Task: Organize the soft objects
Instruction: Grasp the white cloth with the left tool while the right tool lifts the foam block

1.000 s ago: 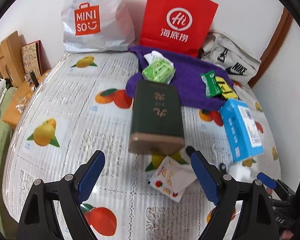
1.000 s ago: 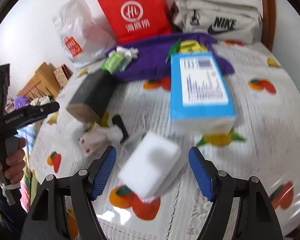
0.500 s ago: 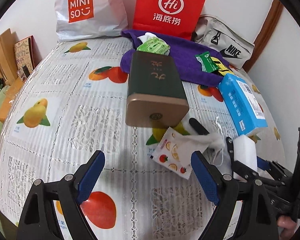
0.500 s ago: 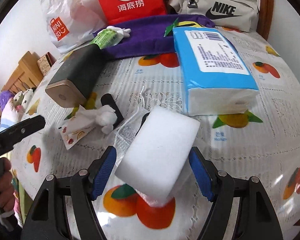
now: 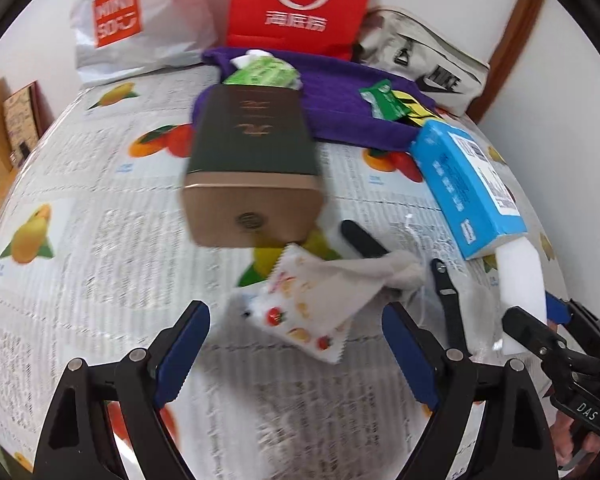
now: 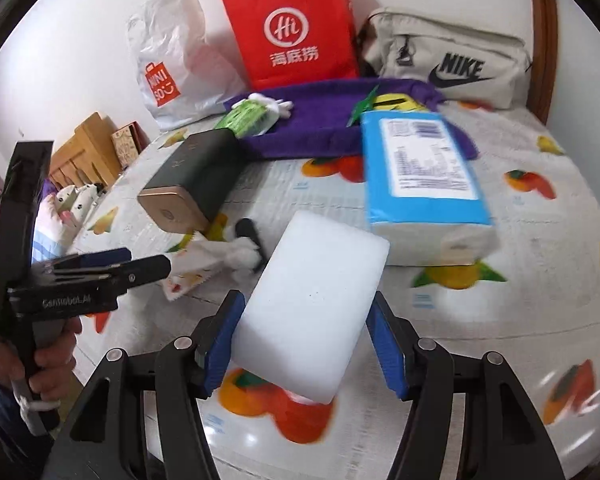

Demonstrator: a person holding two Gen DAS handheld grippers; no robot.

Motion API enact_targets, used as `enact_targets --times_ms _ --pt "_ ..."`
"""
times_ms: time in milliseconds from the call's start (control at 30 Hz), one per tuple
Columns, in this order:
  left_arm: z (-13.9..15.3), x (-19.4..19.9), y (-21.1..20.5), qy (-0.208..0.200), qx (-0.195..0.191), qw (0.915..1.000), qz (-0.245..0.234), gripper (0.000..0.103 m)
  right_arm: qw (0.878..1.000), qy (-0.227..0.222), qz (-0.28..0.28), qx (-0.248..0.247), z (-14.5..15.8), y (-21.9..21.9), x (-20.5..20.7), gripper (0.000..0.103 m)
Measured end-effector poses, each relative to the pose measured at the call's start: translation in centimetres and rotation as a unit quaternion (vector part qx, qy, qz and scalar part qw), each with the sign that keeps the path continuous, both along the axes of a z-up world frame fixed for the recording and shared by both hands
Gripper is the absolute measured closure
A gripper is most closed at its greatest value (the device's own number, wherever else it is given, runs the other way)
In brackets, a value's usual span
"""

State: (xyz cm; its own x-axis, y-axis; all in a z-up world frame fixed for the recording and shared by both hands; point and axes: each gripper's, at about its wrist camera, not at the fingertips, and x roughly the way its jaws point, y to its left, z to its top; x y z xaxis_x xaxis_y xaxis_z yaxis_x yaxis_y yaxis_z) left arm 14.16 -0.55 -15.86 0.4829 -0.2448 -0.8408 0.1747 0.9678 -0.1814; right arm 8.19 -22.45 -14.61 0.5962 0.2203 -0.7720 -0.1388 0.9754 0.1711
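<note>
My right gripper point(image 6: 306, 344) is shut on a white sponge block point(image 6: 312, 312) and holds it above the fruit-print table. The sponge also shows in the left wrist view point(image 5: 520, 280), at the right. My left gripper point(image 5: 296, 344) is open and empty, just in front of a white fruit-print wipes packet point(image 5: 304, 312) with a crumpled tissue point(image 5: 396, 266). A blue tissue pack point(image 6: 420, 176) lies behind the sponge. A purple cloth point(image 6: 320, 120) at the back carries a green tissue pack point(image 6: 248, 120).
A dark green box with a gold end point(image 5: 252, 172) lies mid-table. A black strap point(image 5: 364, 240) lies beside the tissue. A red paper bag point(image 6: 296, 28), a white Miniso bag point(image 6: 172, 64) and a Nike pouch point(image 6: 452, 64) stand along the back wall. Wooden furniture point(image 6: 88, 156) is left.
My right gripper has closed on the white sponge and lifted it off the table. My left gripper has moved forward toward the wipes packet and the green box.
</note>
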Motion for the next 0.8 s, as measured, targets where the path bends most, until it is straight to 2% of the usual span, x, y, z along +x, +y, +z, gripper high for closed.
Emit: enact_targets --times_ms 133,300,467,633,800 --pt "-0.1 0.7 -2.2 -0.005 0.011 0.9997 -0.022 0.016 1.000 -0.003 -0.018 -0.021 -0.4 -2.4 -0.5 0.041" --pt "-0.5 1.5 -4.8 -0.003 0.007 0.9990 -0.044 0.016 0.998 0.013 -0.039 -0.038 -2.2 -4.7 -0.3 0.041" --pt "-1.9 2.4 -7.0 0.000 0.050 0.9974 -0.052 0.016 0.999 0.030 -0.039 -0.023 -3.9 -5.6 -0.1 0.041" --pt "-2.2 2.7 -6.7 -0.006 0.037 0.9982 -0.047 0.018 0.999 0.026 -0.033 -0.026 -4.6 -5.3 0.0 0.040" --pt "-2.1 2.8 -5.7 -0.006 0.024 0.9987 -0.045 0.053 0.999 0.023 -0.035 -0.022 -4.7 -5.3 0.1 0.040"
